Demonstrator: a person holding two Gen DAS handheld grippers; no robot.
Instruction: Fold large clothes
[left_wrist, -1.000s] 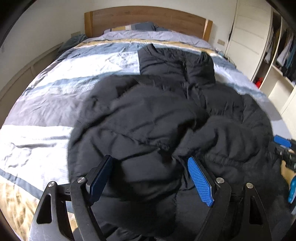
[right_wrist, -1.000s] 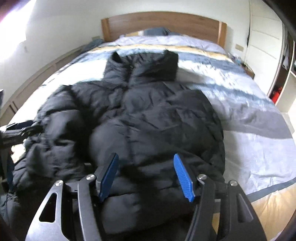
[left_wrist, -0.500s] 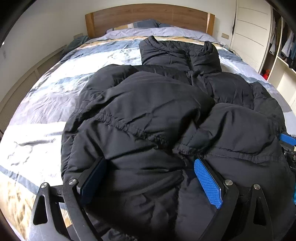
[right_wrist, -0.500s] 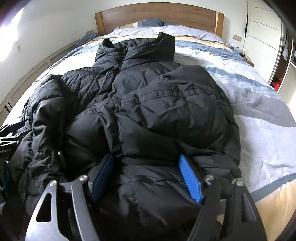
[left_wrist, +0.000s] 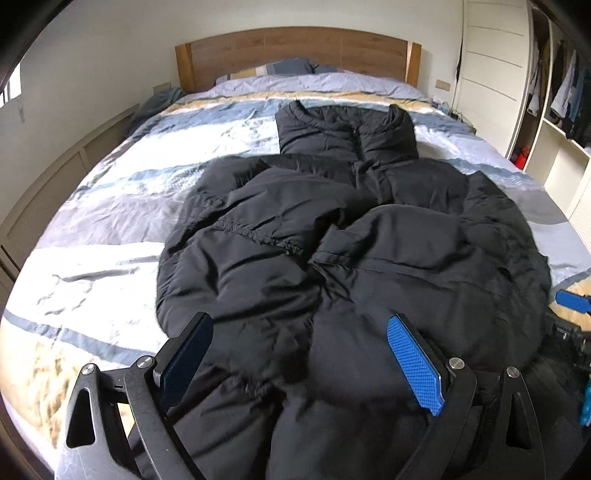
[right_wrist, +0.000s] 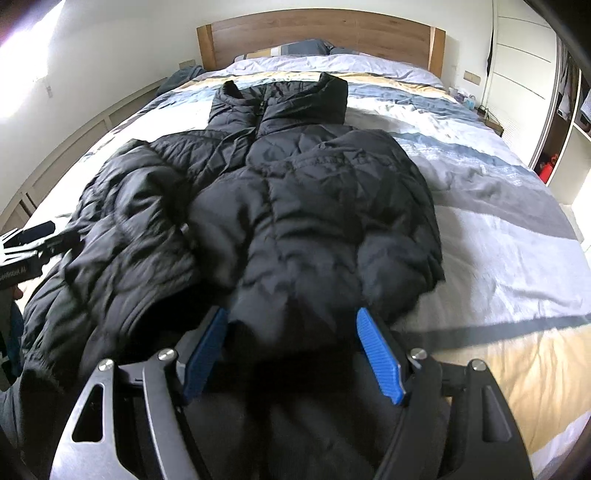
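A black puffer jacket (left_wrist: 351, 258) lies on the bed, collar toward the headboard, both sleeves folded in over the front. It also shows in the right wrist view (right_wrist: 314, 221). My left gripper (left_wrist: 299, 354) is open, its blue pads astride the jacket's lower hem on the left side. My right gripper (right_wrist: 291, 354) is open, its pads astride the hem on the right side. The right gripper's tip shows at the edge of the left wrist view (left_wrist: 572, 302), and the left gripper shows at the edge of the right wrist view (right_wrist: 33, 243). The hem under both grippers is hidden.
The bed (left_wrist: 110, 221) has a striped blue, white and tan cover, a wooden headboard (left_wrist: 295, 51) and pillows (left_wrist: 288, 68). An open wardrobe (left_wrist: 554, 110) stands to the right. A low wooden panel wall (left_wrist: 48, 184) runs along the left.
Both grippers dipped toward the jacket, then pulled back toward the hem and rose a little. The folded sleeves settled on the front. Both stay open.
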